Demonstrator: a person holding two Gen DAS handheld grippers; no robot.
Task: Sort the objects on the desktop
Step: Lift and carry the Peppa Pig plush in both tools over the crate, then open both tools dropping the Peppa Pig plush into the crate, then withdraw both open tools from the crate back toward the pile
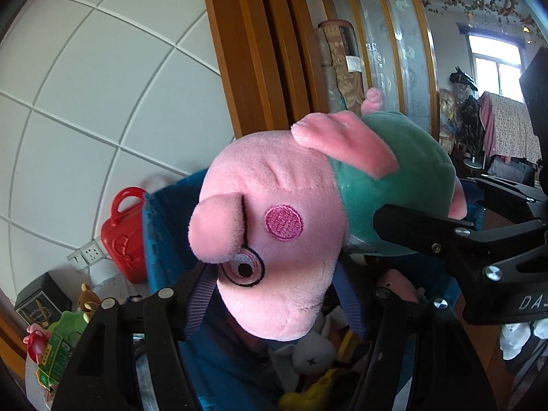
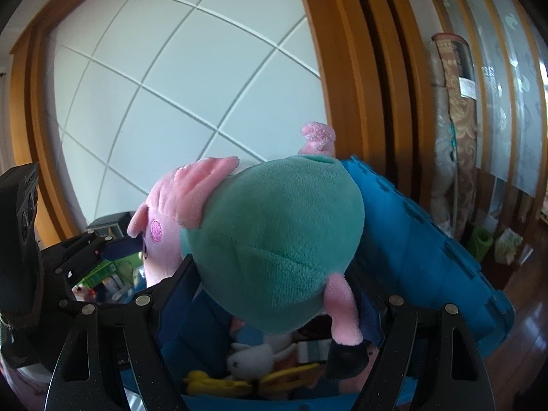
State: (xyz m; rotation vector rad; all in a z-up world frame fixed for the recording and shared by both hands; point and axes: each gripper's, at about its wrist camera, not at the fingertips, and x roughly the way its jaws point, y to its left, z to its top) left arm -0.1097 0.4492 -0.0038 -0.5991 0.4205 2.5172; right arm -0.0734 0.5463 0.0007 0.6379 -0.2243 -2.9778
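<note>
A pink pig plush in a green outfit (image 1: 274,219) is held in the air over a blue toy bin (image 1: 161,226). My left gripper (image 1: 274,294) is shut on its head, with the snout hanging between the fingers. My right gripper (image 2: 284,294) is shut on its green body (image 2: 274,236); it shows from the side in the left wrist view (image 1: 404,226). The bin (image 2: 418,239) holds a white rabbit plush (image 2: 253,359), yellow toys (image 2: 212,383) and other small toys.
A red toy case (image 1: 123,239), a wall socket (image 1: 87,255), a dark box (image 1: 41,301), a green carton (image 1: 58,352) and small toys stand left of the bin. A wooden door frame (image 1: 260,51) and rolled carpets (image 2: 455,120) stand behind. Wood floor (image 2: 527,335) lies right.
</note>
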